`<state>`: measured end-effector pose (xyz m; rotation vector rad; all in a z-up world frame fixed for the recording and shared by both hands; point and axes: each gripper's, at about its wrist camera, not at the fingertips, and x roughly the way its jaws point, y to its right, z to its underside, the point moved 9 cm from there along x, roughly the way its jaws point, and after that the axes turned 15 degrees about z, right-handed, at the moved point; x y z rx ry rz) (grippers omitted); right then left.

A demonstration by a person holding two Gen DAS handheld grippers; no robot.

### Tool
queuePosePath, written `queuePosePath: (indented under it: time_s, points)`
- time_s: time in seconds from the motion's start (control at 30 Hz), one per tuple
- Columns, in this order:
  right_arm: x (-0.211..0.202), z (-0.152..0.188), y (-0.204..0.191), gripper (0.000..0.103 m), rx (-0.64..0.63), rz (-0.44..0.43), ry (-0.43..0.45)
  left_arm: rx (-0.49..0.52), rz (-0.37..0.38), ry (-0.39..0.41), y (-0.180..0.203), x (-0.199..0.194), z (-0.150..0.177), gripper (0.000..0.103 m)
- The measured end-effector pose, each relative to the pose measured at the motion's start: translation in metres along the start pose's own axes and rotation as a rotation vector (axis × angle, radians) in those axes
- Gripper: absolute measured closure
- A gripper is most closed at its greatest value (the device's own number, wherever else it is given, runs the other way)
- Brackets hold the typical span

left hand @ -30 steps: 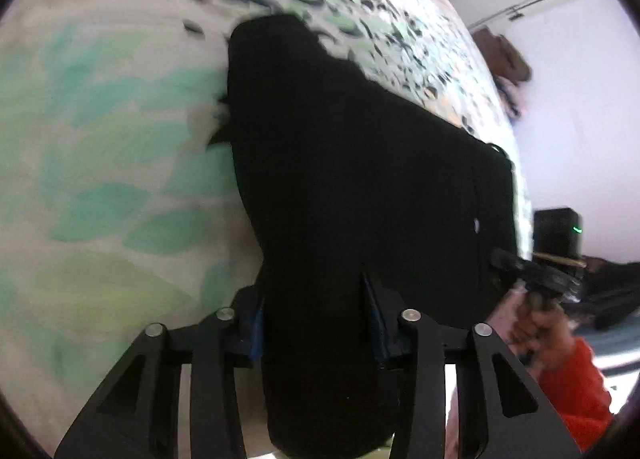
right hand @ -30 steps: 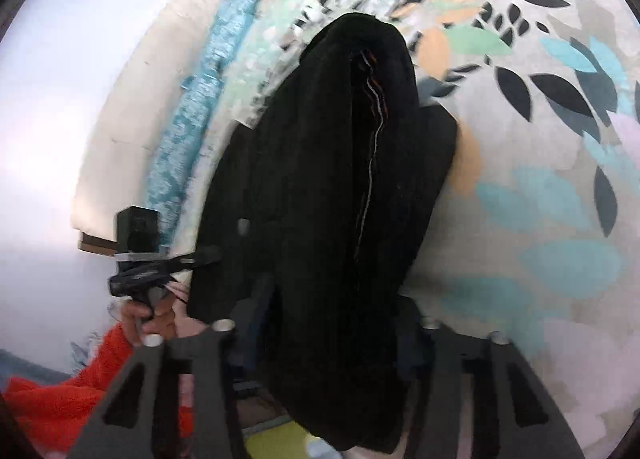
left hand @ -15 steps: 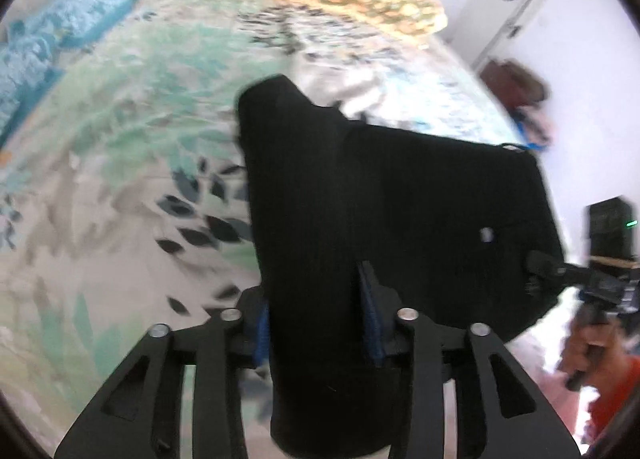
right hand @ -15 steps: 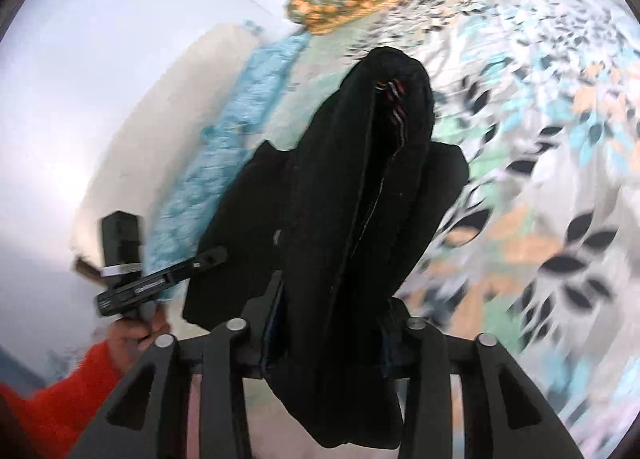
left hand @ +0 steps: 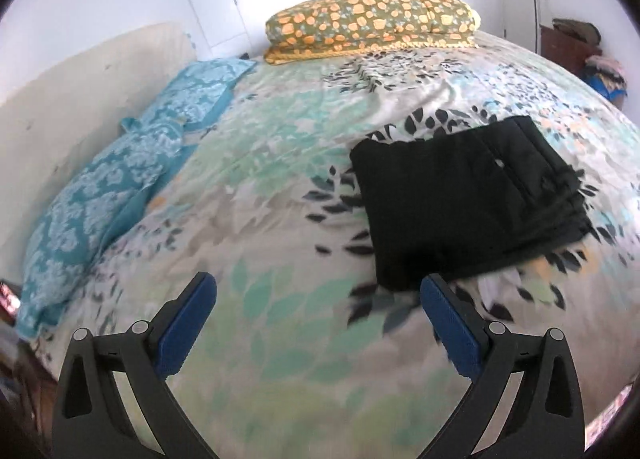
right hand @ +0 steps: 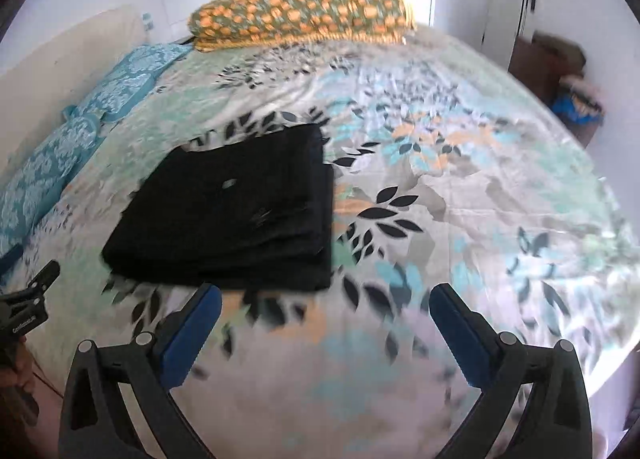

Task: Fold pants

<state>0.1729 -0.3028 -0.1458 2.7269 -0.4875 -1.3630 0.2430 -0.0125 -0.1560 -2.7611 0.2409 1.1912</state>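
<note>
Looking along the left gripper, the left wrist view shows both blue-padded jaws spread wide with nothing between them, above the leaf-printed bedspread. The black pants lie folded into a flat, squarish stack on that bedspread, just beyond the gripper's right finger and apart from it; the layered edges show on the stack's right side. Left of the pants, two teal patterned pillows line a cream headboard, fully seen only here. Beyond the pants sits an olive pillow with orange spots.

From the right wrist view, the right gripper likewise hangs with jaws wide apart and empty. The pants lie just beyond its left finger, stacked edges facing the camera. Only this view catches the left gripper's black tip, left of the pants.
</note>
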Motion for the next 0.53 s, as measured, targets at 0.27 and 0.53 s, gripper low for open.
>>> queuePosePath:
  time_s: [0.27, 0.53]
  points:
    - [-0.034, 0.017, -0.040, 0.000, -0.043, 0.032, 0.047, -0.115, 0.120, -0.013, 0.015, -0.017, 0.011, 0.001]
    - [-0.041, 0.019, -0.046, 0.000, -0.045, 0.032, 0.068, -0.134, 0.153, -0.016, 0.022, -0.024, 0.021, 0.001]
